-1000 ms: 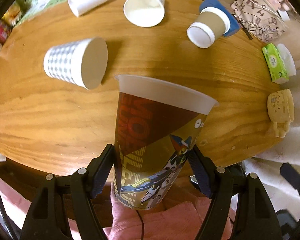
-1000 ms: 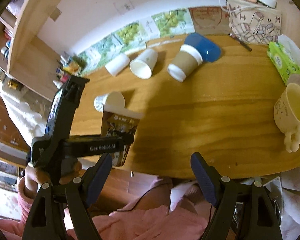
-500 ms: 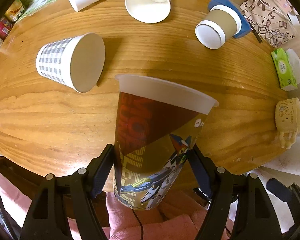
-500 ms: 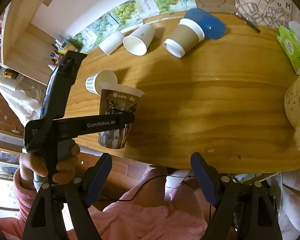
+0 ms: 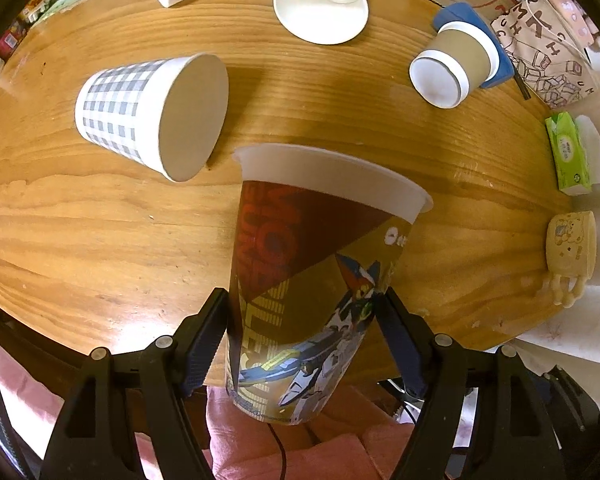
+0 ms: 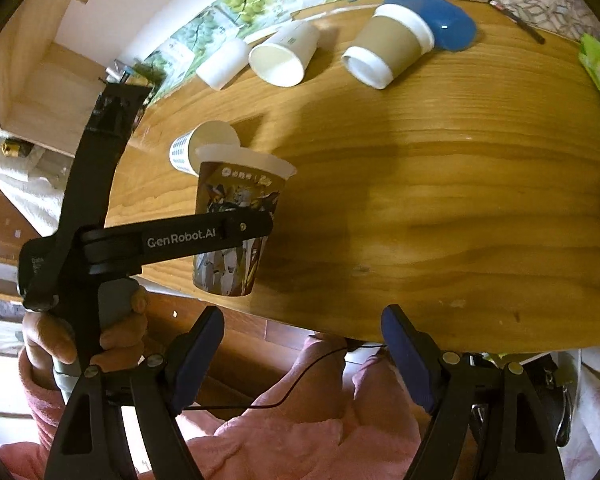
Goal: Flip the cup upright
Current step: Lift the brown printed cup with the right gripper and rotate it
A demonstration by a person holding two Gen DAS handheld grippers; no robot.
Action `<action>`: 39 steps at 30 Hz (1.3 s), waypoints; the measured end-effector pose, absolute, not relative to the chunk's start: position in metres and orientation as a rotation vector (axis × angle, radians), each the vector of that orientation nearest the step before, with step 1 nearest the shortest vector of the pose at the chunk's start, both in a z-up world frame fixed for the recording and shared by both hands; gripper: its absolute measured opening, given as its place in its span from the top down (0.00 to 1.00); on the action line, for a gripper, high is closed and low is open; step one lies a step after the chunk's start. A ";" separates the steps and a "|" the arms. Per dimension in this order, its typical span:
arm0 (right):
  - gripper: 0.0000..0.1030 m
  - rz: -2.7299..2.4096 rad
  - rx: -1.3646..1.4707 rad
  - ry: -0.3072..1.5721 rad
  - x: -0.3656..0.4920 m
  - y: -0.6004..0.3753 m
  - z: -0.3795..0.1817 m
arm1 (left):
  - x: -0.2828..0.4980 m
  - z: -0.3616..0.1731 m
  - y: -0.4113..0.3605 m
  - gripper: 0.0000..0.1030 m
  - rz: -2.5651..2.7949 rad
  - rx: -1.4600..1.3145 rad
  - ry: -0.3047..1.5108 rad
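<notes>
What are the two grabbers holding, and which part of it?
The left gripper holds the printed cup upright, by its lower sides. The right gripper is open and holds nothing.

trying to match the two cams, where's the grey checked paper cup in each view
Left wrist view: the grey checked paper cup lies on its side at upper left, just beyond the printed plastic cup.
Right wrist view: mostly hidden behind that printed cup, left of centre.
Shared landmark: the brown sleeved paper cup against the blue cup.
</notes>
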State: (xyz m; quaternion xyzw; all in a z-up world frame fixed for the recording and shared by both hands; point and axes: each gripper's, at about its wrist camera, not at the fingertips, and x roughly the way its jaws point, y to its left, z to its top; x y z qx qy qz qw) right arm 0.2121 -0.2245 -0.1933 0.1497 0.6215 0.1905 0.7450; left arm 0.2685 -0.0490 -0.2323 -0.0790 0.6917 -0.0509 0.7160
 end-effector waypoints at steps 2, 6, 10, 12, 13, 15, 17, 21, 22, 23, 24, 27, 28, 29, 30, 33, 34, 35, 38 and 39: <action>0.21 0.426 0.317 1.364 0.214 -0.220 -0.195 | 0.270 -0.234 -0.049 0.24 -0.121 -0.188 1.538; 0.21 0.439 0.313 1.375 0.216 -0.213 -0.200 | 0.271 -0.234 -0.047 0.24 -0.133 -0.176 1.549; 0.21 0.437 0.309 1.393 0.220 -0.207 -0.207 | 0.275 -0.234 -0.050 0.23 -0.161 -0.174 1.548; 0.21 0.437 0.310 1.395 0.223 -0.204 -0.209 | 0.280 -0.232 -0.055 0.21 -0.175 -0.178 1.539; 0.21 0.436 0.311 1.397 0.224 -0.204 -0.209 | 0.280 -0.230 -0.055 0.21 -0.183 -0.179 1.532; 0.21 0.434 0.314 1.397 0.225 -0.203 -0.209 | 0.282 -0.227 -0.053 0.21 -0.196 -0.179 1.520; 0.21 0.431 0.318 1.398 0.228 -0.203 -0.211 | 0.284 -0.225 -0.052 0.21 -0.208 -0.176 1.512; 0.21 0.422 0.329 1.394 0.233 -0.199 -0.212 | 0.287 -0.219 -0.049 0.21 -0.231 -0.163 1.499; 0.21 0.420 0.333 1.393 0.234 -0.200 -0.212 | 0.287 -0.218 -0.048 0.21 -0.236 -0.160 1.500; 0.21 0.419 0.338 1.393 0.235 -0.200 -0.212 | 0.287 -0.217 -0.047 0.21 -0.241 -0.156 1.501; 0.21 0.417 0.345 1.393 0.238 -0.199 -0.213 | 0.287 -0.215 -0.046 0.21 -0.251 -0.158 1.497; 0.21 0.410 0.363 1.392 0.241 -0.196 -0.213 | 0.285 -0.210 -0.042 0.21 -0.278 -0.157 1.482; 0.21 0.408 0.370 1.391 0.242 -0.195 -0.213 | 0.285 -0.209 -0.039 0.21 -0.283 -0.154 1.475; 0.21 0.406 0.373 1.391 0.242 -0.193 -0.214 | 0.284 -0.206 -0.037 0.21 -0.289 -0.150 1.460; 0.21 0.404 0.374 1.391 0.243 -0.193 -0.214 | 0.284 -0.204 -0.035 0.21 -0.294 -0.148 1.444; 0.21 0.390 0.381 1.386 0.245 -0.190 -0.215 | 0.281 -0.193 -0.026 0.21 -0.303 -0.136 1.368; 0.21 0.385 0.387 1.384 0.246 -0.189 -0.216 | 0.281 -0.189 -0.023 0.21 -0.304 -0.134 1.342; 0.21 0.381 0.392 1.382 0.247 -0.187 -0.216 | 0.280 -0.185 -0.019 0.21 -0.307 -0.132 1.311; 0.21 0.360 0.407 1.370 0.250 -0.184 -0.217 | 0.279 -0.176 -0.010 0.21 -0.326 -0.127 1.239; 0.21 0.353 0.410 1.366 0.251 -0.182 -0.217 | 0.278 -0.173 -0.006 0.21 -0.335 -0.132 1.218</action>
